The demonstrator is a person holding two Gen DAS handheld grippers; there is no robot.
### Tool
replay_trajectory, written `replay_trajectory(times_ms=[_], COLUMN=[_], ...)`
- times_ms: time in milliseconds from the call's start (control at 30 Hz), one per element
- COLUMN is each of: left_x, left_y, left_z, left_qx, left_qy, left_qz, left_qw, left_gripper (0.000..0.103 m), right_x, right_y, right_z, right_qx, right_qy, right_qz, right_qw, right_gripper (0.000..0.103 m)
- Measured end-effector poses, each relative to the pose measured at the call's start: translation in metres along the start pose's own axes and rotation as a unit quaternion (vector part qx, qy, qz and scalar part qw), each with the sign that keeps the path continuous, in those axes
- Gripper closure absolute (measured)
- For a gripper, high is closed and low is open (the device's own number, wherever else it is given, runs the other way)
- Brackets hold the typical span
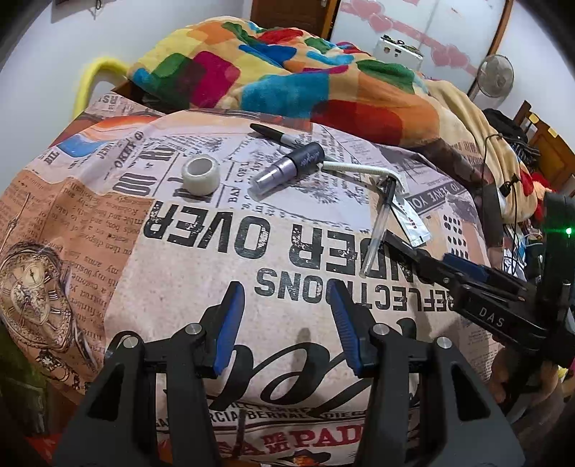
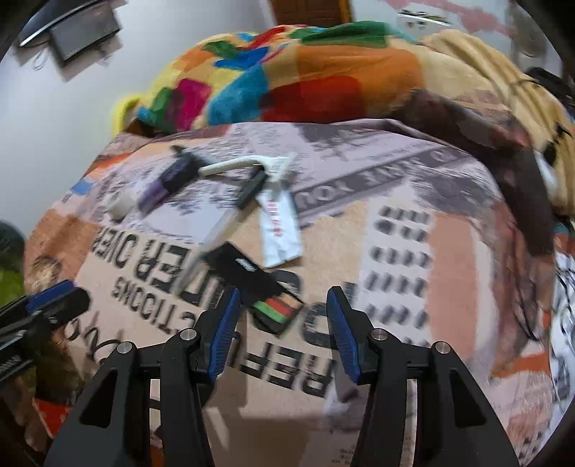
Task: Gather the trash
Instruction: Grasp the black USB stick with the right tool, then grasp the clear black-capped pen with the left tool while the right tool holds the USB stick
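Small items lie on a newspaper-print bedspread [image 1: 201, 287]: a white tape roll [image 1: 199, 176], a purple tube with dark cap [image 1: 287, 169], a black marker [image 1: 276, 135], a white razor [image 1: 363, 169], a clear pen [image 1: 377, 230] and a silver-white wrapper [image 1: 409, 221]. My left gripper [image 1: 284, 309] is open and empty above the print. My right gripper [image 2: 282, 316] is open, just behind a black strip with green and red stripes [image 2: 258, 283]. The wrapper [image 2: 280, 230], pen [image 2: 215, 233] and razor [image 2: 244, 163] lie beyond it, blurred. The right gripper also shows at the right of the left wrist view [image 1: 449, 273].
A crumpled multicoloured fleece blanket [image 1: 273, 75] lies behind the items. A beige blanket [image 1: 463, 118], cables and clutter are at the right. A fan [image 1: 497, 75] stands by the far wall. A dark screen [image 2: 84, 32] hangs at upper left in the right wrist view.
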State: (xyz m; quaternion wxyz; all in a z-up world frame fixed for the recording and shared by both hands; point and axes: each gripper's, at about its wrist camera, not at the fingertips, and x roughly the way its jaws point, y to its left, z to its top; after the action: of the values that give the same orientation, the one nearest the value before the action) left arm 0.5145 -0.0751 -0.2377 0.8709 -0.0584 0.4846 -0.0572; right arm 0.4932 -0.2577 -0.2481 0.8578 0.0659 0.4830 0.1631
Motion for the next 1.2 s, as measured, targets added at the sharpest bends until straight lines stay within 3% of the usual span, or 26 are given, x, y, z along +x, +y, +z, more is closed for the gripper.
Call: replay_trajectory(times_ms=[267, 367, 433, 533, 767, 833, 900, 967, 1200], left_x=[0.007, 0.008, 0.01, 0.016, 0.046, 0.057, 0.068, 0.078, 0.092], left_y=[0.006, 0.003, -0.002, -0.014, -0.048, -0.061, -0.072, -0.08, -0.092], left_z=[0.0, 0.002, 0.004, 0.009, 0.033, 0.042, 0.049, 0.054, 0.06], left_qx=[-0.012, -0.012, -0.006, 0.008, 0.055, 0.079, 0.1, 0.115, 0.125], left_qy=[0.011, 0.014, 0.016, 0.022, 0.034, 0.032, 0.036, 0.04, 0.033], left_qz=[-0.002, -0.006, -0.011, -0.025, -0.053, -0.056, -0.051, -0.056, -0.041], left_qw=[0.9999, 0.9998, 0.9998, 0.9994, 0.9965, 0.9948, 0.993, 0.991, 0.9907], left_gripper=[0.054, 0.054, 0.054, 0.054, 0.055, 0.058, 0.068, 0.069, 0.081], right_x=[0.018, 0.019, 0.017, 0.007, -0.018, -0.022, -0.025, -0.028, -0.036], right_y=[0.027, 0.026, 0.014, -0.004, -0.028, -0.034, -0.042, -0.05, -0.059], right_z=[0.004, 0.006, 0.01, 0.008, -0.005, -0.007, -0.007, -0.007, -0.007], right_qx=[-0.104, -0.127, -0.109, -0.065, 0.001, 0.014, 0.03, 0.043, 0.059], right_qy=[-0.002, -0.002, 0.005, 0.007, -0.018, -0.023, -0.027, -0.027, -0.036], right_qz=[-0.025, -0.039, -0.018, 0.014, 0.011, 0.007, 0.004, 0.007, 0.01], right_qw=[0.994, 0.991, 0.994, 0.998, 1.0, 1.0, 0.999, 0.999, 0.998], right_gripper=[0.056, 0.07, 0.08, 0.081, 0.081, 0.081, 0.081, 0.081, 0.081])
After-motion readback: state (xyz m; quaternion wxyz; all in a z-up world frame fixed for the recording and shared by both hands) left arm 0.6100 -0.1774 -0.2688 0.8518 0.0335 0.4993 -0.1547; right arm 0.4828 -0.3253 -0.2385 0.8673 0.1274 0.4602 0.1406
